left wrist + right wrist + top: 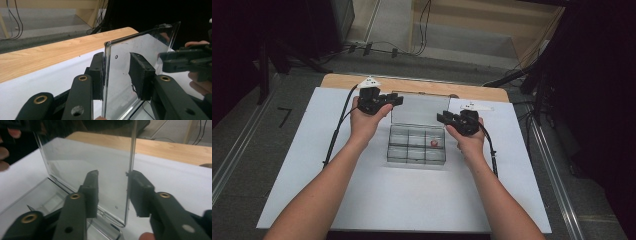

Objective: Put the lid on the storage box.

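Observation:
A clear compartment box (416, 154) sits mid-table with its lid (419, 111) standing upright. A small red object (434, 143) lies in the back right compartment. My left gripper (394, 100) is at the lid's upper left corner. In the left gripper view it (116, 75) is open and straddles the lid (140, 45) edge, with the left pad (98, 75) close against it. My right gripper (443, 118) is at the lid's right edge. In its own view it (113, 192) is open astride the lid (87, 162), the edge near its right pad (140, 192).
A white sheet (362, 190) covers the table, and a wooden strip (437, 87) shows at the back. Cables (337, 130) trail from both grippers. The other gripper (185, 60) and a hand show beyond the lid. Dark equipment stands at both sides.

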{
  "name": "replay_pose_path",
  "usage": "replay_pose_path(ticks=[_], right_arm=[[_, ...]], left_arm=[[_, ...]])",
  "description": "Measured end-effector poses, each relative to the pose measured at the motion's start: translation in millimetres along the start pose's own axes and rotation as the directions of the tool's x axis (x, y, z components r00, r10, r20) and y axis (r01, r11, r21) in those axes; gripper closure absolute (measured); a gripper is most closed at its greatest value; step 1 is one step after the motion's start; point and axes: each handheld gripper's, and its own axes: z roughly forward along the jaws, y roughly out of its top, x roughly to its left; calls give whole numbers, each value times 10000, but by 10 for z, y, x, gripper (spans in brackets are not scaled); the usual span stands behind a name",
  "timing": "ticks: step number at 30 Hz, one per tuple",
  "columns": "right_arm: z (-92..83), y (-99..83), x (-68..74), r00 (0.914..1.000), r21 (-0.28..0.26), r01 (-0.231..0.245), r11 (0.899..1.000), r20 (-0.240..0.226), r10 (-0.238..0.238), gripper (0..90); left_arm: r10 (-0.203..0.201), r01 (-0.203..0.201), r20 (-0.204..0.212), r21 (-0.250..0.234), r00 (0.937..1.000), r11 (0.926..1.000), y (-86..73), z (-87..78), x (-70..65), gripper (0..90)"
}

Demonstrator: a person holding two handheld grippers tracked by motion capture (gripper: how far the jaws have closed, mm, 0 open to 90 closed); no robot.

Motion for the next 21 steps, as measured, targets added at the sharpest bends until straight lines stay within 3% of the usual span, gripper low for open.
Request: replay_pose_path(ticks=[5,11,16,21], right_arm=[[-100,152,22,10000,-187,79,9998,43,-78,500],[-216,295,45,9998,-507,174,9986,100,-169,498],[-238,322,104,9993,-462,346,9983,186,-337,516],[-269,330,162,9985,-519,540,9972,-56,-543,553]], left_arm=[[54,-53,88,-52,9999,10000,-14,-35,-24,638],[52,-50,214,-87,9998,9999,-36,-85,-57,632],[79,-76,317,-98,9995,9999,-55,-126,-84,627],[146,-140,402,-154,9991,9998,-85,-167,-117,620]])
